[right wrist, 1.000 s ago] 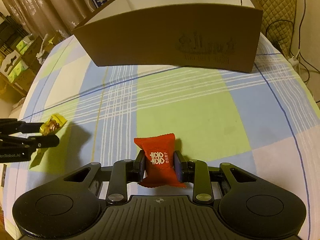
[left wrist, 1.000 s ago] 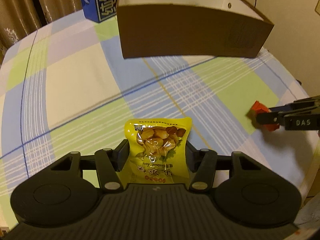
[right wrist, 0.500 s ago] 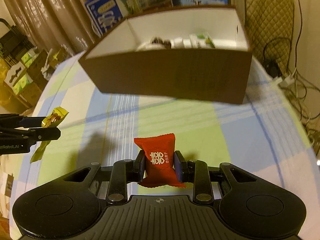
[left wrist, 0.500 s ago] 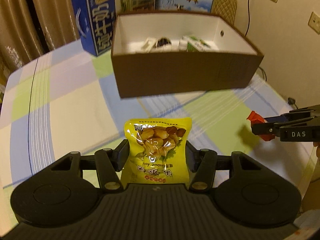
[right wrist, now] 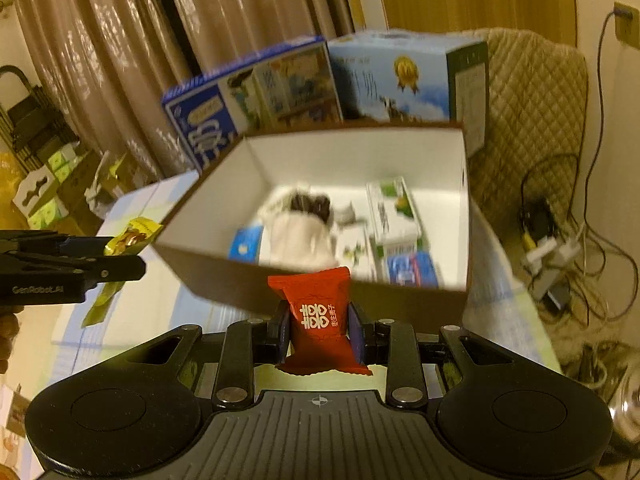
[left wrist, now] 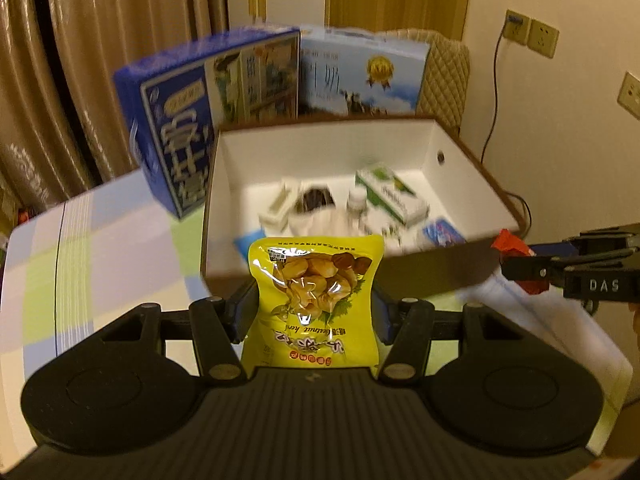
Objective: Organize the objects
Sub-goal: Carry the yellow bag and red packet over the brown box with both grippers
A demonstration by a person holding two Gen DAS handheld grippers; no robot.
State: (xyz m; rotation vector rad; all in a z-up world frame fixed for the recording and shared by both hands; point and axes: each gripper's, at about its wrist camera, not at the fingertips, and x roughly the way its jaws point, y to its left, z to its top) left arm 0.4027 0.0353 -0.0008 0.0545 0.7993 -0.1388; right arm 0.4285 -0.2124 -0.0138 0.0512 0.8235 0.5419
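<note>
Left wrist: our left tool (left wrist: 314, 304) clamps a yellow plastic chestnut pouch (left wrist: 314, 300), raised before the brown cardboard box with white lining (left wrist: 328, 148). Next, we judge: carry over the rim, release.

Right wrist: right tool (right wrist: 318, 330) pinches a red foil candy packet (right wrist: 318, 320). Checked-cloth worktop (right wrist: 132, 216); curtains behind.

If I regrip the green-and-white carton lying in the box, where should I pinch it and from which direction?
Take the green-and-white carton across its narrow width near mid-length, descending through the open top of the brown box. It lies flat near the right wall, its long sides seemingly free; a small bottle sits close on its left.
</note>
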